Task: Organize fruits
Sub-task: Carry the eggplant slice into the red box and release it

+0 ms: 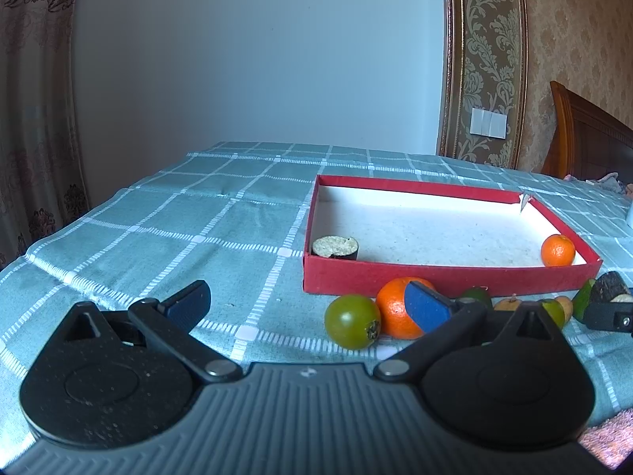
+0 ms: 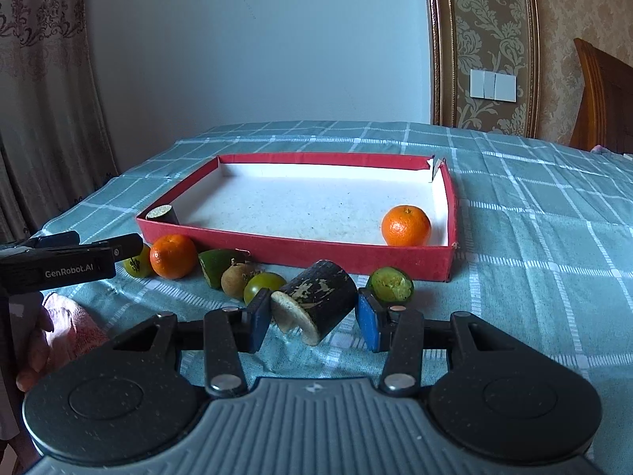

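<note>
- the right gripper (image 2: 312, 318) has its blue pads closed against the two sides of a dark cut cylinder piece (image 2: 316, 299) with a pale cut face, which is tilted and sits just in front of the red box.
- the left gripper (image 1: 308, 304) stands wide apart with nothing between its fingers, hovering over the cloth to the left of the fruit row.
- both work over a teal checked tablecloth (image 2: 534, 237) on a table; behind it are a plain pale wall (image 2: 257, 39), a patterned curtain (image 1: 35, 99), damask wallpaper in a gilt frame with a white wall switch (image 2: 492, 85), and a wooden headboard (image 1: 585, 134).
- along the box's near wall lie a green tomato (image 1: 352, 320), an orange (image 1: 395, 308), a green wedge (image 2: 215, 267), a brown fruit (image 2: 237, 279), another green tomato (image 2: 263, 285) and a bitten green fruit (image 2: 391, 285).
- the shallow red box (image 2: 308, 247) with a white floor holds a second dark cylinder piece (image 2: 162, 213) in its near left corner and a small orange (image 2: 405, 225) in its near right corner.
</note>
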